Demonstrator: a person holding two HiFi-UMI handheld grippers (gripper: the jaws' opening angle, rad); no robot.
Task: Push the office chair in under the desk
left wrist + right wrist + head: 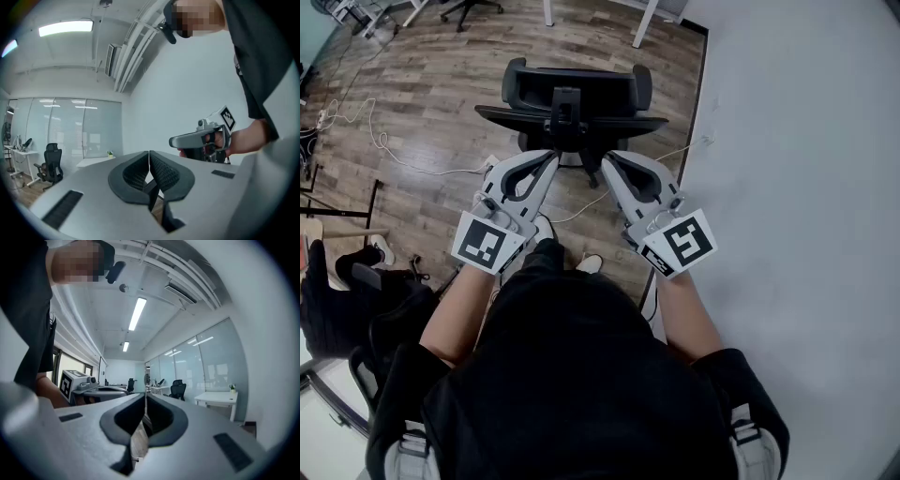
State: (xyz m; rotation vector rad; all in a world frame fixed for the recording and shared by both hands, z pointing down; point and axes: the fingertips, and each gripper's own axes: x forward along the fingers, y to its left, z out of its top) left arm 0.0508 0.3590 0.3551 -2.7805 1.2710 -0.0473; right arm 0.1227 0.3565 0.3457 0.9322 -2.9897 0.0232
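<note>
The black office chair stands on the wood floor ahead of me in the head view, its back towards me. White desk legs show just beyond it at the top edge. My left gripper and right gripper are held side by side, tips close to the chair's back; whether they touch it I cannot tell. Both are shut with nothing between the jaws. In the left gripper view the jaws meet, and the right gripper shows beside them. The right gripper view shows closed jaws too.
A white wall runs along the right. Cables lie on the floor at left, and a dark bag or seat sits by my left side. Other chairs and a white desk stand farther off.
</note>
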